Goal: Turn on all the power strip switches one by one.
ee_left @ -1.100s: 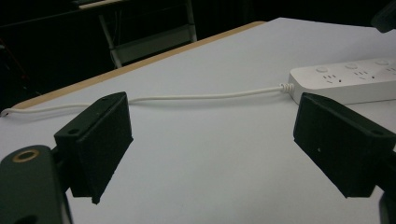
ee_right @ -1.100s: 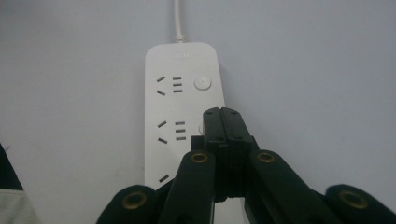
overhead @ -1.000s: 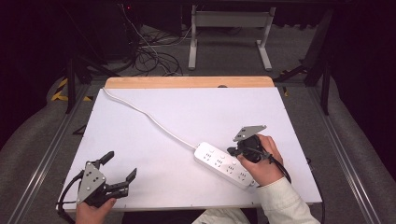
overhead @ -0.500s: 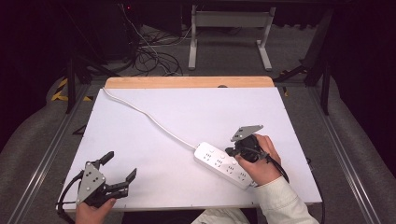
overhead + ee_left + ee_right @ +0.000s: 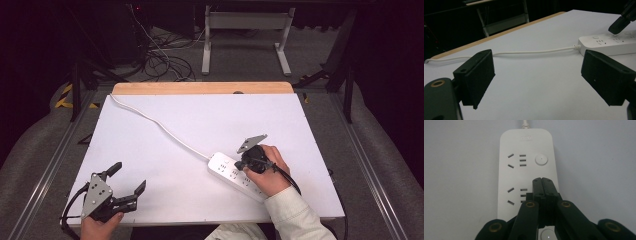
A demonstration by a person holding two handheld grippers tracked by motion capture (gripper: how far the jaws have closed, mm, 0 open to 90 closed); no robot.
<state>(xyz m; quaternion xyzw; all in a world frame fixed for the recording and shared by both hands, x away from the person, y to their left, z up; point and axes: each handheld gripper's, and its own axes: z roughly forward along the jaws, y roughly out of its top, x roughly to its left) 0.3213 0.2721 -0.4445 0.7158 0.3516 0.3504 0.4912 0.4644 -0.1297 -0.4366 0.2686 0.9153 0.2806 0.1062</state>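
A white power strip (image 5: pixel 231 173) lies on the white table (image 5: pixel 210 120), right of centre, with its white cord (image 5: pixel 165 131) running off to the far left corner. My right gripper (image 5: pixel 242 164) is shut, and its tips rest on top of the strip. In the right gripper view the closed tips (image 5: pixel 542 181) sit on the strip (image 5: pixel 524 170), between two round buttons (image 5: pixel 541 159). My left gripper (image 5: pixel 128 177) stands open at the table's front left, with nothing between its jaws. The left gripper view (image 5: pixel 536 75) looks across bare table at the cord (image 5: pixel 534 52) and strip (image 5: pixel 609 43).
The table's wooden far edge (image 5: pixel 200 88) borders a dark floor with tangled cables (image 5: pixel 160 60) and a metal frame stand (image 5: pixel 245 30). Metal rails (image 5: pixel 55 150) run along both sides of the table.
My right gripper has shifted a little to the left along the strip, toward its cord end. The strip and the left gripper have stayed put.
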